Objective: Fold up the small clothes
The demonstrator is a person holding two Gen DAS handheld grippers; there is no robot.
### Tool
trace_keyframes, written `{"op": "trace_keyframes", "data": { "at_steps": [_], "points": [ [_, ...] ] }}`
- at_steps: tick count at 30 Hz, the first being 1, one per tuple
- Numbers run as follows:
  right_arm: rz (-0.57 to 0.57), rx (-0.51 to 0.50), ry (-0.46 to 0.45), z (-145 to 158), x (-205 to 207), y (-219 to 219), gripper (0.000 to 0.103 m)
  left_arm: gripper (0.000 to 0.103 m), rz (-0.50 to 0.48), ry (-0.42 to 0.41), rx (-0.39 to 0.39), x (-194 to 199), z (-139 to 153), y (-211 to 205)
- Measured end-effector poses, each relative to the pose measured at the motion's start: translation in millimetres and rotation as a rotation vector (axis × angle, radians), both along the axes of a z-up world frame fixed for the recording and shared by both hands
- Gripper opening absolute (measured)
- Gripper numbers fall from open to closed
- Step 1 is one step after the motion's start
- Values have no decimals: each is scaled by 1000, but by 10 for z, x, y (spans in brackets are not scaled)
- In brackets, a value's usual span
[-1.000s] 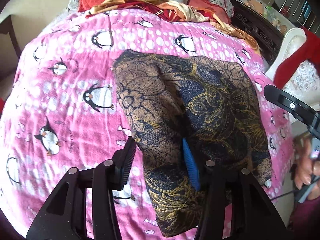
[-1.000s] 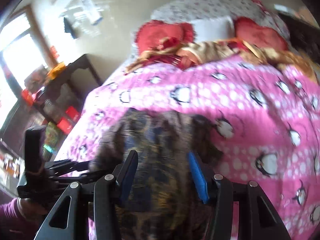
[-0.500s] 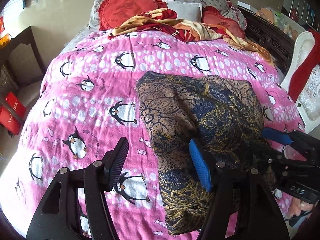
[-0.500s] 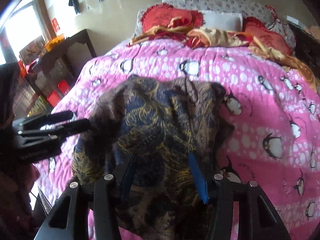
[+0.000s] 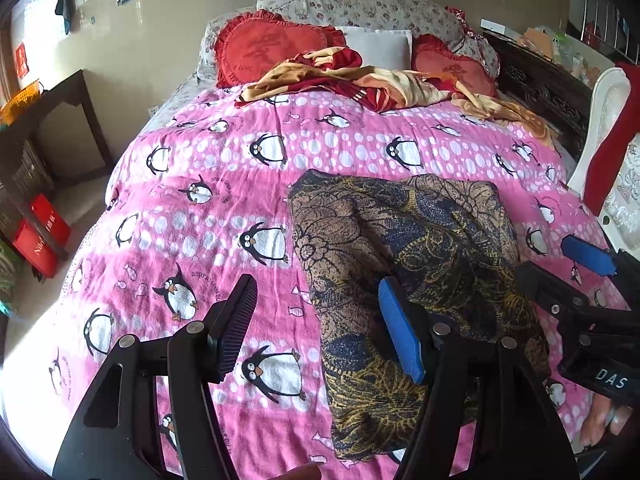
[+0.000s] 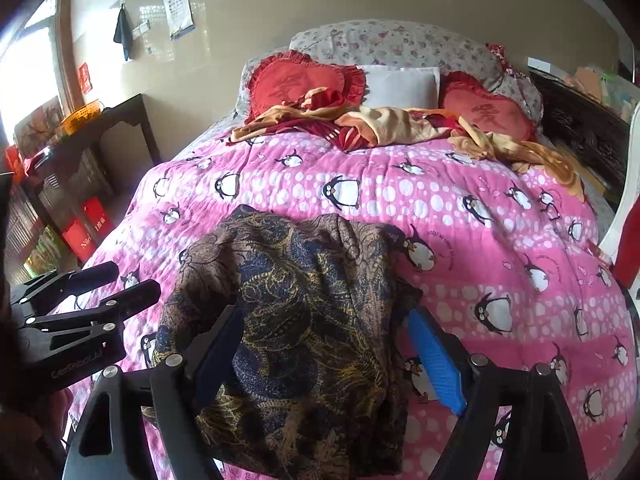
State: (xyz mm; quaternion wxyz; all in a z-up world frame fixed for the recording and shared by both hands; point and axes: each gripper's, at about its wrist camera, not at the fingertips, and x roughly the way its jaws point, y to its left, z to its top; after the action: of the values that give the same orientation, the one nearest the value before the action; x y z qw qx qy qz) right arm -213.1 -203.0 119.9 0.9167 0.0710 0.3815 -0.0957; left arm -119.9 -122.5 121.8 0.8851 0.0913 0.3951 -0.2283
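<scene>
A dark blue and gold patterned garment (image 5: pixel 404 240) lies folded on the pink penguin blanket (image 5: pixel 224 224), near the bed's front edge. My left gripper (image 5: pixel 320 328) is open just above the garment's left edge, and only its blue pad (image 5: pixel 400 340) overlaps the cloth. In the right wrist view the garment (image 6: pixel 304 304) lies between the pads of my right gripper (image 6: pixel 328 356). Its jaws are opening wide and do not press on the cloth. Each gripper shows in the other's view: the right gripper (image 5: pixel 568 272) and the left gripper (image 6: pixel 124 282).
Red heart cushions (image 5: pixel 276 50), a white pillow (image 5: pixel 378 46) and a crumpled yellow and red cloth (image 5: pixel 360 80) fill the head of the bed. A dark table (image 6: pixel 100 128) and red boxes (image 5: pixel 40 236) stand left. A white chair (image 5: pixel 604 120) stands right.
Both grippers have drawn back and tilted up, so more of the bed shows. The right jaws, earlier shut on the garment, have spread wide. The left jaws have widened too.
</scene>
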Motion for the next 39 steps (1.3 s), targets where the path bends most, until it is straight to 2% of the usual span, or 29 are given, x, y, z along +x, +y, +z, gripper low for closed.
{"op": "trace_keyframes", "data": {
  "at_steps": [5, 8, 18, 39],
  "points": [
    [-21, 7, 2, -18, -34, -4, 84, 74, -3, 1, -1, -47, 3, 16],
    [-25, 9, 2, -12, -47, -3, 84, 74, 0, 7, -22, -60, 21, 40],
    [-28, 12, 6, -23, -57, 19, 84, 74, 12, -11, -17, -78, 38, 91],
    [-24, 27, 28, -101, 5, 55, 84, 74, 19, 3, -18, -44, -17, 101]
  ]
}}
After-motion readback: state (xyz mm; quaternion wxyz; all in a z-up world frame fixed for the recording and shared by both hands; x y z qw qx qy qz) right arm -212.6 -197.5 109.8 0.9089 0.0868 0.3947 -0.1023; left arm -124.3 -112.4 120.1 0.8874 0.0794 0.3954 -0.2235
